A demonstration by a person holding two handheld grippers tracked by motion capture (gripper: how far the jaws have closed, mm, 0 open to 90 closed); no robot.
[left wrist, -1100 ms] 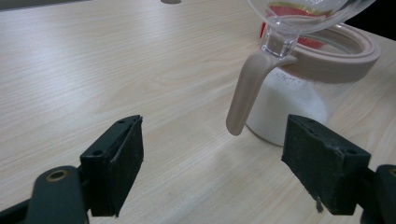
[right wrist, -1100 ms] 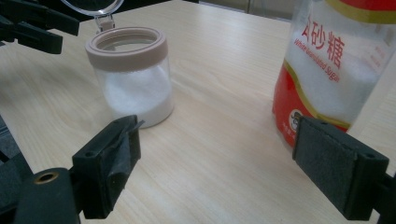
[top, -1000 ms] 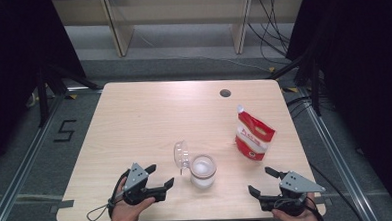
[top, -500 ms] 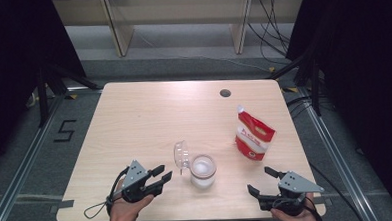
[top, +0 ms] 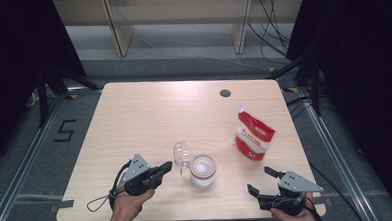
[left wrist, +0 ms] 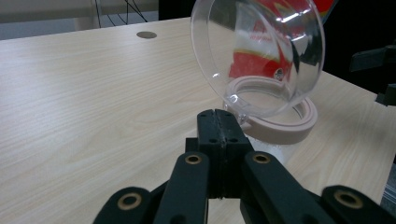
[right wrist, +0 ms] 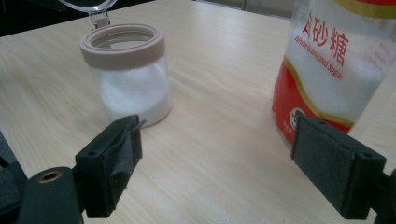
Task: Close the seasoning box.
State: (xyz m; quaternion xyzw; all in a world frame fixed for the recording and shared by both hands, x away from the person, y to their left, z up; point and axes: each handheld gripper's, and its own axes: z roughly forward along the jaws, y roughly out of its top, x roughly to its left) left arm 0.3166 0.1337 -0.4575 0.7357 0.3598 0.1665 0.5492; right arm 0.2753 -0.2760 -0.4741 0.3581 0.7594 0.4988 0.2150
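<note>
Small clear glass jar (top: 202,171) with a pale pink collar, standing upright near the front edge of the light wooden tabletop (top: 149,117), roughly midway along it. White granules fill about its lower half. Its round clear plastic hinged lid (top: 181,153) is swung open and stands nearly on edge, attached at the collar's left side. Red-and-white sugar pouch (top: 253,136) with a white spout at its top corner, standing behind and to the right of the jar, well apart from it, printed "White Sugar".
</note>
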